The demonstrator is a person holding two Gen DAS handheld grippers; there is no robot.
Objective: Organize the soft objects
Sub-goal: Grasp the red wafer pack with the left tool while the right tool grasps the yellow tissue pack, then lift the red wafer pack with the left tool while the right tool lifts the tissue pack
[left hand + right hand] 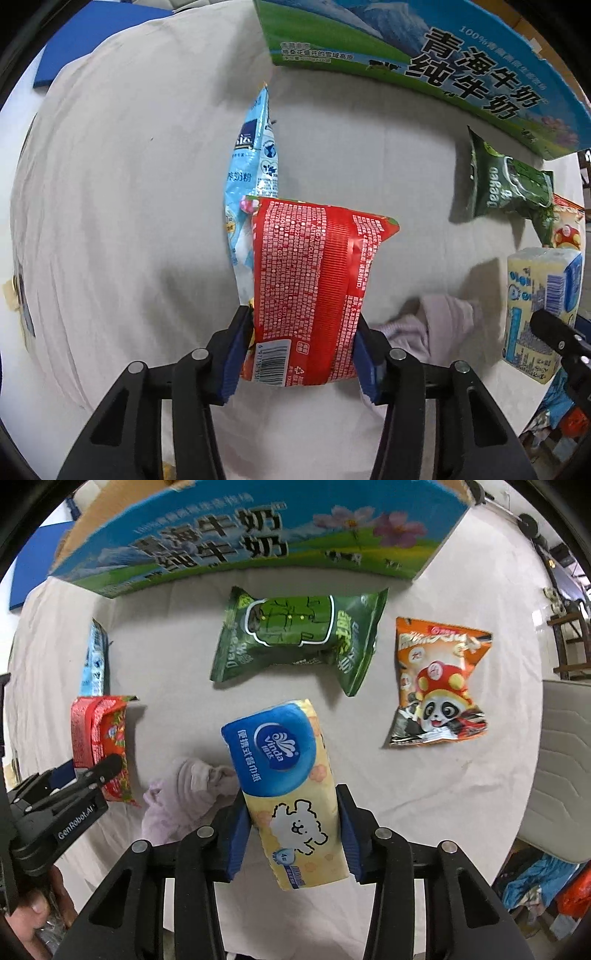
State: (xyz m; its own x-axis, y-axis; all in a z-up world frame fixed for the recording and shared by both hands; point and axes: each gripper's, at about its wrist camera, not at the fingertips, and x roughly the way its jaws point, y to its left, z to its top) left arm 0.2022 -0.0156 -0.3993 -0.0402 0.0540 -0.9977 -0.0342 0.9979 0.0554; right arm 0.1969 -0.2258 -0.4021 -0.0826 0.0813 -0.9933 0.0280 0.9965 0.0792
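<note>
Holding, lifted above the cloth-covered surface (461, 775): a light, crinkly red plastic snack bag (310, 288), pinched across its lower width in the left gripper (301, 354) fingers; a soft, compressible yellow-and-blue tissue pack (288, 786), squeezed mid-body by the right gripper (293, 834) fingers.

My left gripper (301, 352) and right gripper (293, 832) look alike: matte black linkage arms with triangular cut-outs, round silver pivot pins at the joints, and ribbed blue pads (232, 360) lining the inner faces of the fingers. White lettering reading GenRobot.AI runs along the left gripper's black body, and bare skin of my left hand (31, 912) shows beneath it.
</note>
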